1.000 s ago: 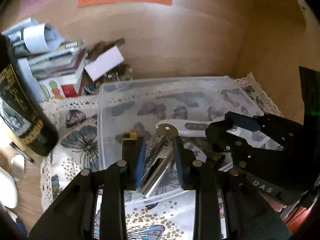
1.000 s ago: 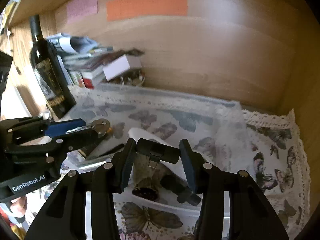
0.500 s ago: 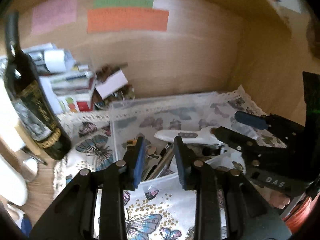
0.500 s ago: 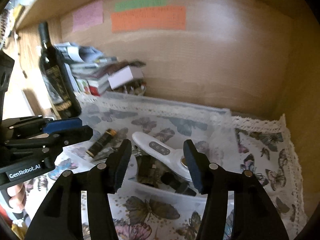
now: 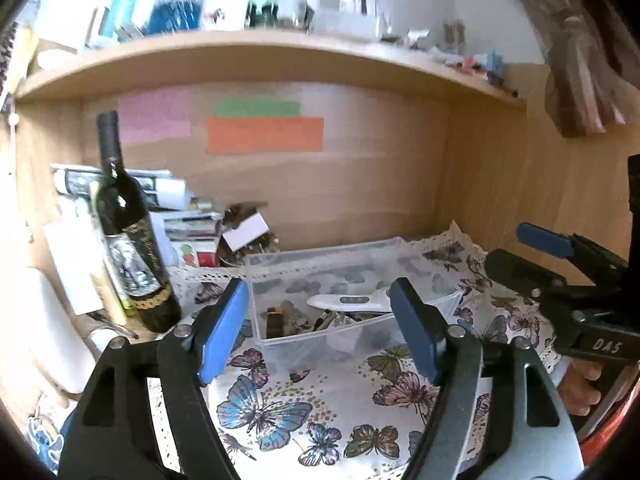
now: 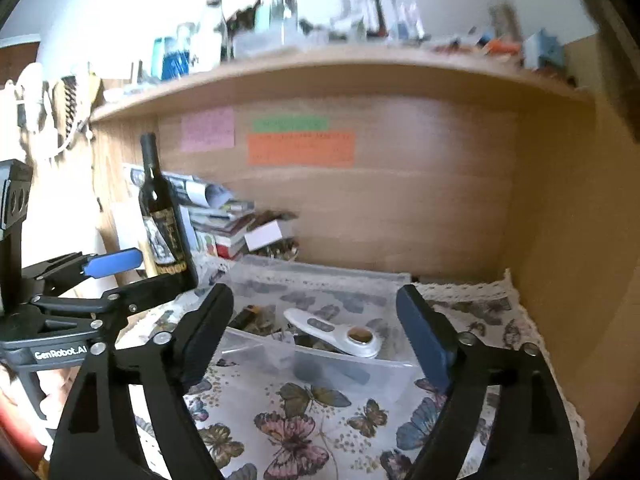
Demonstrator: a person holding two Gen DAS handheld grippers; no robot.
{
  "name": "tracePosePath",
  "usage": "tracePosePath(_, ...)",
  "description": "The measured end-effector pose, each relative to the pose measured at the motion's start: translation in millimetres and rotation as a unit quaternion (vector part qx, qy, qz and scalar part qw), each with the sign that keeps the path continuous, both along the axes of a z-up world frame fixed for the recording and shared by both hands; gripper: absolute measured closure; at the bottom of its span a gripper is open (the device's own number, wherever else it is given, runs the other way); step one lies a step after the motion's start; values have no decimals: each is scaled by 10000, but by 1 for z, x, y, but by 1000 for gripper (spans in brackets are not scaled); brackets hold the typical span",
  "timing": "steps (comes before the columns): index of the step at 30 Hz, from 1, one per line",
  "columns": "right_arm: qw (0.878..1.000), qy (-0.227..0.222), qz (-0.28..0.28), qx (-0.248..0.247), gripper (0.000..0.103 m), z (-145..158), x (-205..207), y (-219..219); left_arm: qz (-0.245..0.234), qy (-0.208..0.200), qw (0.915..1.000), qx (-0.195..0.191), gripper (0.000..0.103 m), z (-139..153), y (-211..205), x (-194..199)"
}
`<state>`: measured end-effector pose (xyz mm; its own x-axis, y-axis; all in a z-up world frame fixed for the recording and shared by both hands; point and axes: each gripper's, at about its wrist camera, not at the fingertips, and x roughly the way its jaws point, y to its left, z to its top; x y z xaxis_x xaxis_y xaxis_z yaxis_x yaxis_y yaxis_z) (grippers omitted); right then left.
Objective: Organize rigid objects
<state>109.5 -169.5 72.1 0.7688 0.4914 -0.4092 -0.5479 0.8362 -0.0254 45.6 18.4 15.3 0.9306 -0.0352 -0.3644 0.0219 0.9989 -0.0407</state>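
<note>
A clear plastic bin stands on a butterfly-print cloth. Inside lie a white handheld device, a dark tube with a gold band and several small metal items. My left gripper is open and empty, back from the bin's near wall. My right gripper is open and empty, also back from the bin. Each gripper shows at the edge of the other's view.
A dark wine bottle stands left of the bin. Stacked books and papers and a white box lie behind. A wooden shelf with bottles hangs overhead. A wooden side wall closes the right.
Both grippers have let go of their items in the bin, opened wide and pulled back and up from it. The metal tool and dark item now lie in the bin.
</note>
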Motion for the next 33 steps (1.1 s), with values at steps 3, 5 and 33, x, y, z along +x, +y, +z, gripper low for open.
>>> tracePosePath(3,9998,-87,-6,152,16,5,-13,-9,44,-181,9998,1,18,4,-1,-16)
tracePosePath(5,9997,-133,-22,217,13,7,-19,-12,98,-303,9995,47,18,7,-3,-25)
tracePosePath(33,9990,-218,36,378,6,8,-37,-17,143,-534,9985,22,8,9,-6,-39)
